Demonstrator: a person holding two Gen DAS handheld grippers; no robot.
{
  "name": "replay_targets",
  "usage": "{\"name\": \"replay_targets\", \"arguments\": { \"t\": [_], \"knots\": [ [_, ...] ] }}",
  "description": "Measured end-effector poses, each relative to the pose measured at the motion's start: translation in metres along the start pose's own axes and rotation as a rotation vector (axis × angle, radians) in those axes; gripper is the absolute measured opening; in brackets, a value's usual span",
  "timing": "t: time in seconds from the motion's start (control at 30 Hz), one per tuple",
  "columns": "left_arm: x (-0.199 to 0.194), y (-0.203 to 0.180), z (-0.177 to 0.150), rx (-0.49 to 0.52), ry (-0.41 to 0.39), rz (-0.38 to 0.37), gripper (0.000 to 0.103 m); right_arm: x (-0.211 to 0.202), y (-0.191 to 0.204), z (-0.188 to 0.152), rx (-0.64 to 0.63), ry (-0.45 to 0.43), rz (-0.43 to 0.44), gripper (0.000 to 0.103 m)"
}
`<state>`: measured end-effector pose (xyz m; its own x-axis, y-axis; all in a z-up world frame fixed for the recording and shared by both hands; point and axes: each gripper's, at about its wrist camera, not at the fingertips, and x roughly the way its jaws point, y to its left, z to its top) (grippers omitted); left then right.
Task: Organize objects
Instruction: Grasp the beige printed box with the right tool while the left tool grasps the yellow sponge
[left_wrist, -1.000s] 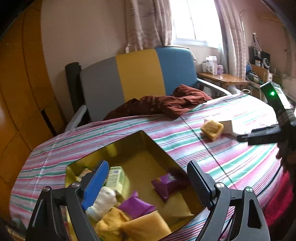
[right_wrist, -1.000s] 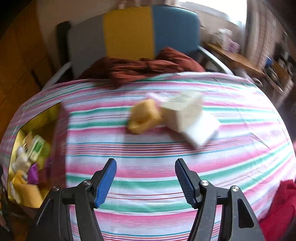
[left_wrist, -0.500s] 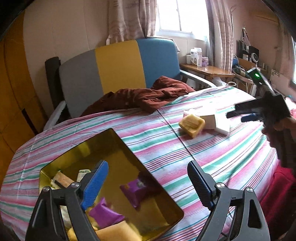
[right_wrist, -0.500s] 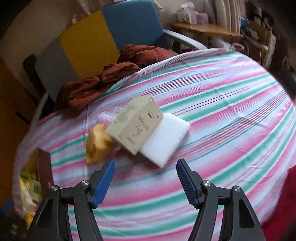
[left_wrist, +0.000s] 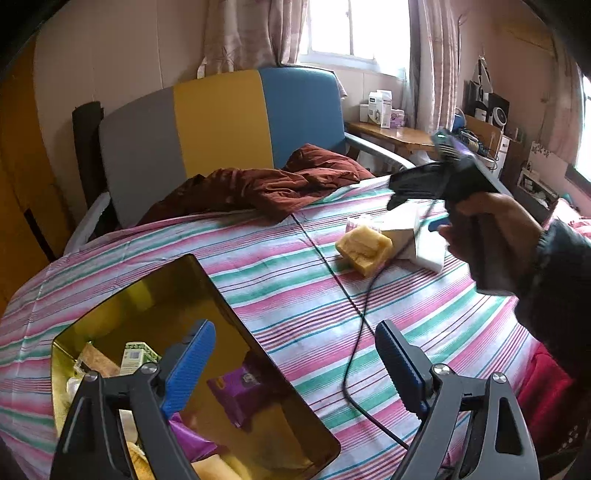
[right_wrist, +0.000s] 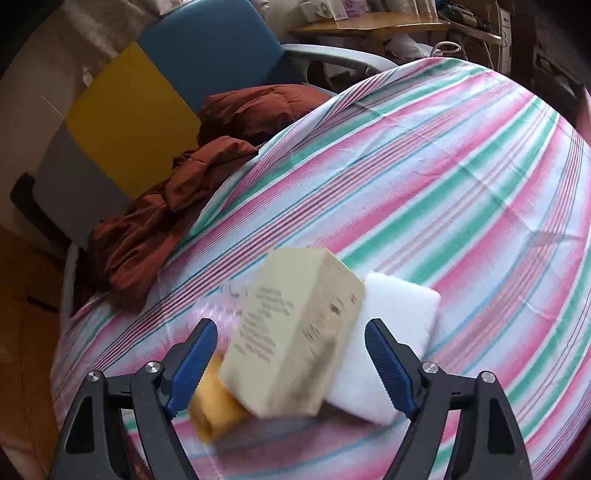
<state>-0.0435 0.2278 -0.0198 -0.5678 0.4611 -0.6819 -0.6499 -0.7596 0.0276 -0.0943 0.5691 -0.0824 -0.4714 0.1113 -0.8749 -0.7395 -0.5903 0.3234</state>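
Observation:
A gold tin (left_wrist: 229, 295) on the striped cloth holds purple packets (left_wrist: 240, 391), a green box (left_wrist: 138, 356) and yellow items. My left gripper (left_wrist: 291, 362) is open and empty over the tin's right edge. My right gripper (right_wrist: 290, 365) is open, its jaws on either side of a cream box (right_wrist: 291, 332) without touching it. The cream box (left_wrist: 400, 229) leans on a white sponge (right_wrist: 399, 321). A yellow sponge (right_wrist: 214, 410) lies by the left jaw. The yellow sponge (left_wrist: 364, 247) also shows in the left wrist view, with the right gripper (left_wrist: 413, 206) above the pile.
A crumpled dark red cloth (left_wrist: 266, 188) lies at the table's far edge before a grey, yellow and blue chair (left_wrist: 221, 122). A black cable (left_wrist: 362, 325) trails over the cloth. A red cloth (left_wrist: 543, 384) hangs at the near right edge.
My right gripper moved forward and down until the cream box stands between its open jaws. My left gripper drifted right, from over the tin's middle to its right edge.

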Motion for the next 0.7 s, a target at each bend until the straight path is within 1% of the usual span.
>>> {"name": "replay_targets", "arguments": {
  "t": [0.1,0.13,0.17,0.2,0.23,0.3,0.4,0.53,0.57,0.7],
  "knots": [
    [0.004,0.002,-0.001,-0.008,0.012,-0.011,0.089,0.016,0.012,0.002,-0.064,0.051,-0.068,0.084],
    [0.005,0.002,0.0,-0.01,0.015,-0.015,0.089,0.021,0.014,0.0,-0.091,0.072,-0.074,0.084],
    [0.005,0.003,0.0,-0.012,0.017,-0.017,0.089,0.023,0.014,-0.003,-0.12,0.085,-0.068,0.081],
    [0.006,0.004,0.0,-0.015,0.017,-0.019,0.089,0.022,0.014,-0.007,-0.149,0.085,-0.058,0.08],
    [0.006,0.004,0.001,-0.017,0.018,-0.021,0.089,0.02,0.013,-0.01,-0.173,0.089,-0.044,0.079],
    [0.008,0.005,0.002,-0.015,0.019,-0.022,0.089,0.01,0.009,-0.018,-0.221,0.093,0.006,0.069],
    [0.011,0.006,0.007,-0.016,0.02,-0.024,0.089,-0.009,-0.001,-0.03,-0.287,0.096,0.068,0.061],
    [0.02,0.004,0.017,-0.035,0.032,-0.041,0.089,-0.03,-0.021,-0.041,-0.333,0.071,0.109,0.058],
    [0.022,0.004,0.02,-0.041,0.037,-0.047,0.089,-0.033,-0.019,-0.043,-0.331,0.057,0.13,0.058],
    [0.047,-0.004,0.038,-0.088,0.085,-0.089,0.089,-0.049,-0.037,-0.047,-0.289,-0.01,0.213,0.058]
  ]
}}
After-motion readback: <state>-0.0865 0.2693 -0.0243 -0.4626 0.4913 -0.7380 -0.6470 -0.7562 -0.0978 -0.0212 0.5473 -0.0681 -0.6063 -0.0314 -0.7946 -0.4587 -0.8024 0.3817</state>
